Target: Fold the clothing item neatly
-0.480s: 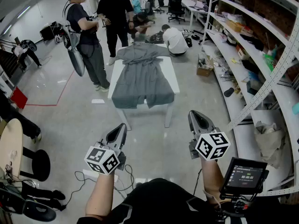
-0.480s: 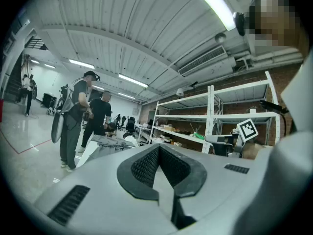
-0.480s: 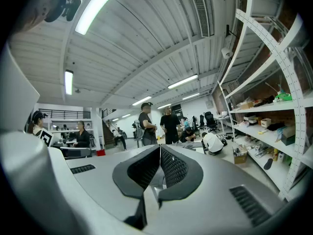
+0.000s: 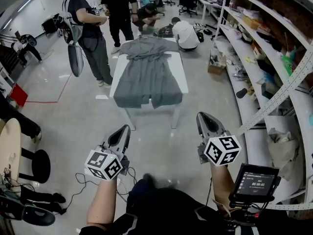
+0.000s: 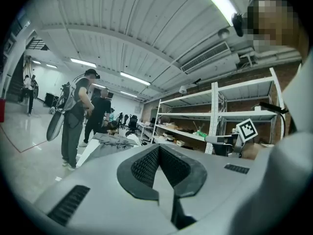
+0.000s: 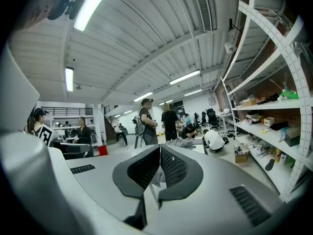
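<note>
Bare floor [image 4: 161,131] lay open up to the near end of the white table [image 4: 182,77], with nothing standing in that lane. A standing person [image 4: 90,33] crowded the table's left side, a second [image 4: 120,6] stood by its far end, and a crouching person [image 4: 186,33] blocked the far right corner. Shelves [image 4: 274,67] walled the right, leaving an aisle beside the table. A stool [image 4: 41,165] and cables [image 4: 80,182] cluttered the near left.

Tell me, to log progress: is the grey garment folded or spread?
Spread: the garment lies flat at full length along the white table.
</note>
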